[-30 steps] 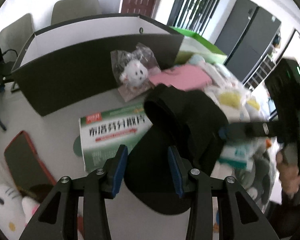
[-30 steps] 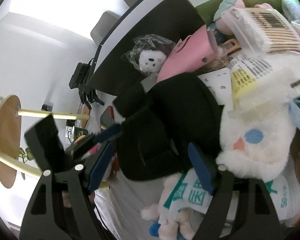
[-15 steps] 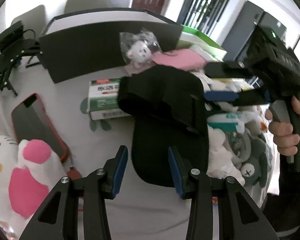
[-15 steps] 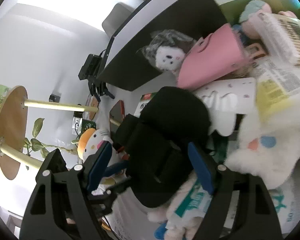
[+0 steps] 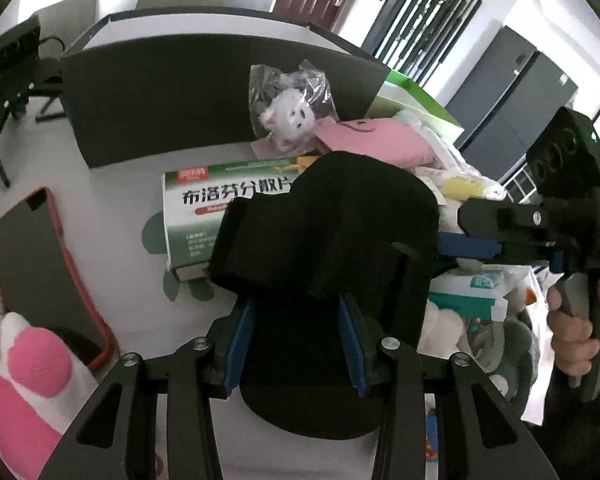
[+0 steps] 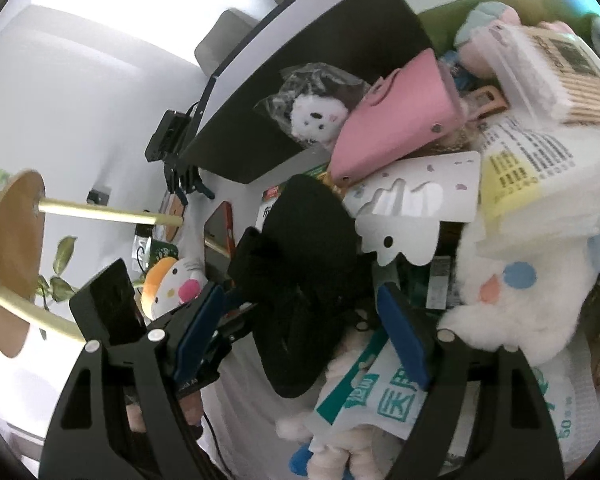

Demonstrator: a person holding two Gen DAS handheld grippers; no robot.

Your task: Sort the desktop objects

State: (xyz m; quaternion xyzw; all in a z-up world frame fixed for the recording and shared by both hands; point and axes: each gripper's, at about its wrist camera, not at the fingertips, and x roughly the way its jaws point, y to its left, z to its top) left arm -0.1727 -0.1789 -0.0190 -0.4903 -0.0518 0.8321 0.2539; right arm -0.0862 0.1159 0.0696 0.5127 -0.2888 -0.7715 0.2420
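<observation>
Left wrist view: finds black padded wrap (image 5: pixel 340 220) on table (image 5: pixel 112 248), dead ahead of left gripper (image 5: pixel 294 340). Long axis along the pointing line, near end between the 2 part-open pads; cannot tell whether gripped. Right gripper (image 5: pixel 466 232) farther off, reaching in at the wrap's right flank.

Right wrist view: finds same wrap (image 6: pixel 308 248) between right gripper (image 6: pixel 300 336) pads, jaws just closing further, not yet pressing, holding nothing.
</observation>
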